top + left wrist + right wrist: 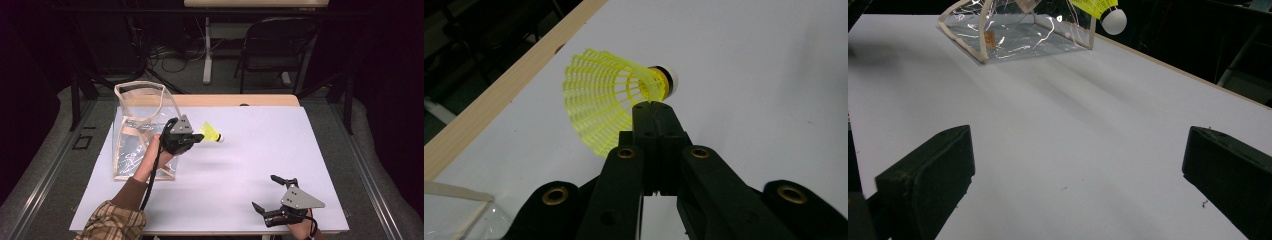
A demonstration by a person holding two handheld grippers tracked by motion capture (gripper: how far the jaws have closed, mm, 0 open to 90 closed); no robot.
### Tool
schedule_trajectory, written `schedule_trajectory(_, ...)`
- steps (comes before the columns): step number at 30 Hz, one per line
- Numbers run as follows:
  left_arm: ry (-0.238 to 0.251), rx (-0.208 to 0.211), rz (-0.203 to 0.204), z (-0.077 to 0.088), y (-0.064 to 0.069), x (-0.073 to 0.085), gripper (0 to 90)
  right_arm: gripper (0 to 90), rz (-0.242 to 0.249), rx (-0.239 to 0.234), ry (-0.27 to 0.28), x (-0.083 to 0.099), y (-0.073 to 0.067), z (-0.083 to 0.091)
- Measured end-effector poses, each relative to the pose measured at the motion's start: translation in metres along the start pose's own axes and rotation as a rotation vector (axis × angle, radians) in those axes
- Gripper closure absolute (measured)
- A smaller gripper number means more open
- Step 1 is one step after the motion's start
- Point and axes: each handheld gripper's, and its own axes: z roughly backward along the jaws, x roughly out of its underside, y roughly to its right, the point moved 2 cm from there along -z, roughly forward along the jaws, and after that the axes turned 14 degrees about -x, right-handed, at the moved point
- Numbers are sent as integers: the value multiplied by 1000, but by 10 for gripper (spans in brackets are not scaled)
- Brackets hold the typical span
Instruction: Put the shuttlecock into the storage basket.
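A yellow plastic shuttlecock [211, 132] with a white cork tip hangs above the white table [270, 145]. My left gripper [199, 138] is shut on the edge of its skirt, just right of a clear plastic bag [140, 130]. In the left gripper view the jaws meet at the skirt's rim near the cork, gripper [651, 107] pinching the shuttlecock [604, 95]. My right gripper [265, 191] rests open near the table's front right edge, nothing between its jaws. In the right gripper view the gripper [1078, 170] faces bare tabletop, with the shuttlecock [1100, 7] and bag [1013, 35] far off.
The clear bag stands upright with its mouth open at the table's left side. A wooden strip [235, 100] runs along the far table edge. A folding chair [277, 45] and cables sit on the floor beyond.
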Motion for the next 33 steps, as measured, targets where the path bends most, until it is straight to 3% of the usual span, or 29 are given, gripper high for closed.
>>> schedule_trajectory(33,55,-43,-24,24,-8,-32,900,0,-1,3,-5,0,0,0)
